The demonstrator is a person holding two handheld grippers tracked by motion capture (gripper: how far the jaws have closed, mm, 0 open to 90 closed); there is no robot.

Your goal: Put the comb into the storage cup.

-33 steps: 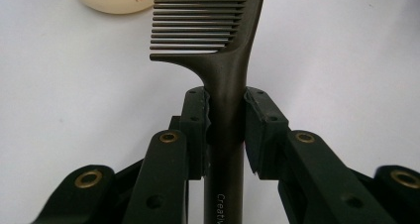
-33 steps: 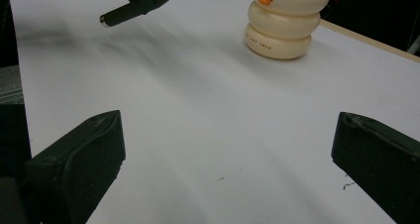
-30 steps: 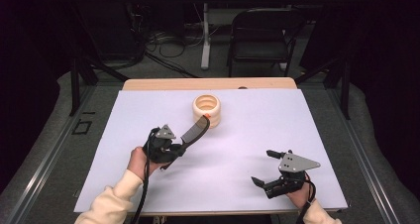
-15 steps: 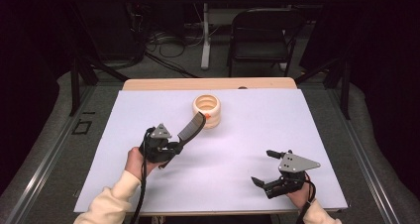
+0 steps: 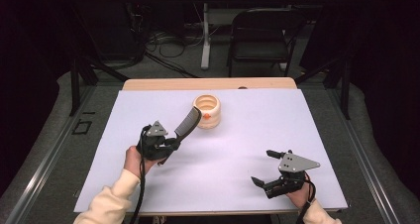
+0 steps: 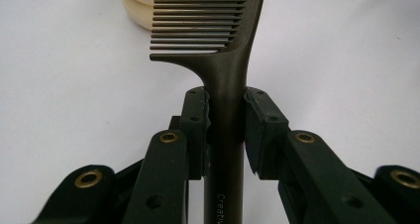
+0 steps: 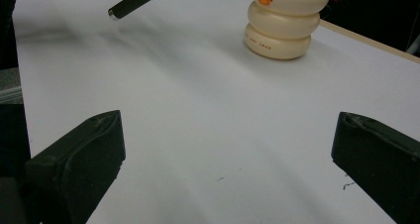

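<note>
The left gripper (image 5: 171, 143), fingers clamped on the comb (image 5: 188, 122), has carried its teeth closer to the cream cup (image 5: 207, 112); the right gripper (image 5: 263, 167) waits released.

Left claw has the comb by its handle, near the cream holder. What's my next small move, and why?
Probably ease the comb forward and up over the cream holder: the left claw grips the handle firmly, but the teeth sit beside the rim, not above the opening.

A white sheet (image 5: 297, 135) covers the wooden table (image 5: 163, 84); a cream ringed cup (image 5: 207, 112), perhaps a holder, stands on it.
</note>
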